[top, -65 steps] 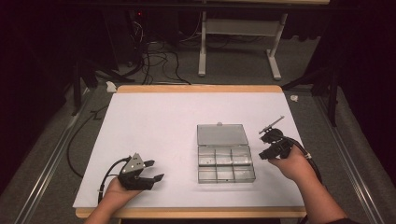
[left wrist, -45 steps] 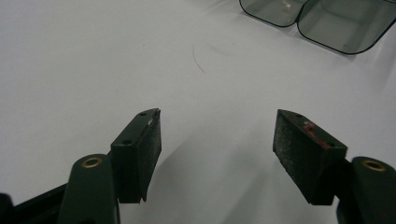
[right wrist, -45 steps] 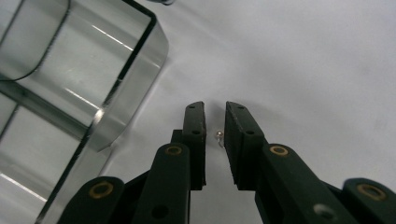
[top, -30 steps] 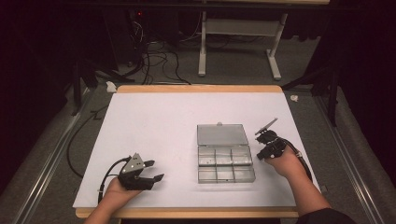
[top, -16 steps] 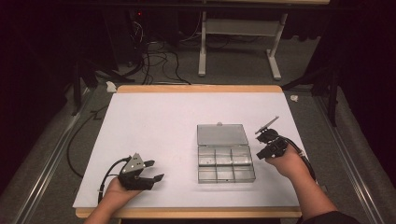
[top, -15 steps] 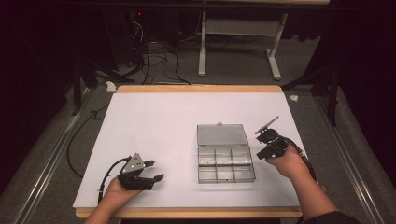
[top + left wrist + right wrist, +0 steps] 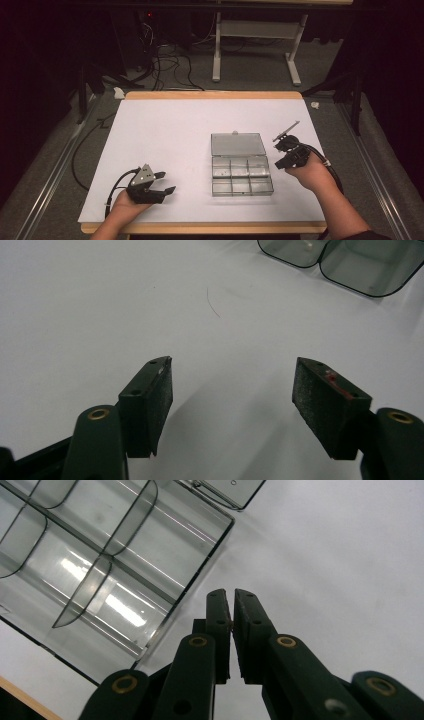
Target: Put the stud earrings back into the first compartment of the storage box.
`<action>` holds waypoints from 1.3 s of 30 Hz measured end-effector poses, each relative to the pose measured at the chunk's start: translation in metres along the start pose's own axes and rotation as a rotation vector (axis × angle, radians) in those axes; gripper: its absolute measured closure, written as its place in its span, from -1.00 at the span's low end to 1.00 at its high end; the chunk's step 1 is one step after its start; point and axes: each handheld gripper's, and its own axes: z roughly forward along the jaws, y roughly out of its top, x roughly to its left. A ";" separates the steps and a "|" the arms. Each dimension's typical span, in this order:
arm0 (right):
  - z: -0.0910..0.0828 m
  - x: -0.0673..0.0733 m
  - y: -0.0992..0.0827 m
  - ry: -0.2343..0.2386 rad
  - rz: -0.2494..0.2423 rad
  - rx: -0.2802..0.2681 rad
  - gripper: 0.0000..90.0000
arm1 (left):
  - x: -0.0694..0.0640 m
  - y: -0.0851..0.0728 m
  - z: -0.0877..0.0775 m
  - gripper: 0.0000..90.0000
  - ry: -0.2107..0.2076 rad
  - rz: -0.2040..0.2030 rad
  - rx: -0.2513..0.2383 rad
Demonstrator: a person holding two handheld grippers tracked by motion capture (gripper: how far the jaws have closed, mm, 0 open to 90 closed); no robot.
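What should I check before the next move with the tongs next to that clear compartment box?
1. Compartment box lid open, lying flat behind it: ok.
2. Compartments free to receive a part: ok, they look empty.
3. Right tongs shut: ok; a tiny speck sits between the pads, what it is: cannot tell.
4. Right tongs clear of the box wall: ok, just beside its right edge.
5. Left tongs open, nothing between the pads: ok.
6. White table free of obstacles between tongs and box: ok.
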 end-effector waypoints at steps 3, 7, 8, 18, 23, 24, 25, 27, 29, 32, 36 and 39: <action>0.000 0.003 0.002 0.004 -0.019 0.000 0.92 | 0.000 0.000 0.000 -0.27 0.000 0.000 0.000; 0.001 0.011 0.006 0.010 -0.030 -0.001 0.92 | 0.000 0.000 0.000 -0.27 0.000 0.000 0.000; 0.002 0.013 0.007 0.012 -0.039 0.001 0.92 | 0.000 0.000 0.000 -0.27 0.000 0.000 0.000; 0.007 0.033 0.019 0.032 -0.072 0.009 0.92 | 0.000 0.000 0.000 -0.27 -0.002 -0.001 -0.002; 0.010 0.044 0.027 0.042 -0.114 0.003 0.92 | 0.000 0.000 0.000 -0.27 -0.002 0.000 -0.002; 0.012 0.047 0.029 0.045 -0.125 0.003 0.92 | 0.000 0.000 0.000 -0.27 -0.002 0.000 -0.002; 0.013 0.049 0.030 0.047 -0.128 0.004 0.92 | 0.000 0.000 0.000 -0.27 -0.002 -0.001 -0.002; 0.015 0.053 0.032 0.052 -0.138 0.003 0.92 | 0.000 0.000 0.000 -0.27 -0.003 -0.001 -0.003; 0.017 0.057 0.035 0.056 -0.148 0.007 0.92 | 0.000 0.000 0.000 -0.27 -0.004 0.000 -0.003; 0.020 0.062 0.038 0.065 -0.165 0.006 0.92 | 0.000 0.000 0.000 -0.27 -0.004 0.000 -0.003; 0.024 0.075 0.045 0.076 -0.189 0.008 0.92 | 0.000 0.000 0.000 -0.27 -0.004 0.000 -0.002; 0.025 0.082 0.049 0.081 -0.198 0.014 0.92 | 0.000 0.000 0.000 -0.27 -0.005 0.000 -0.001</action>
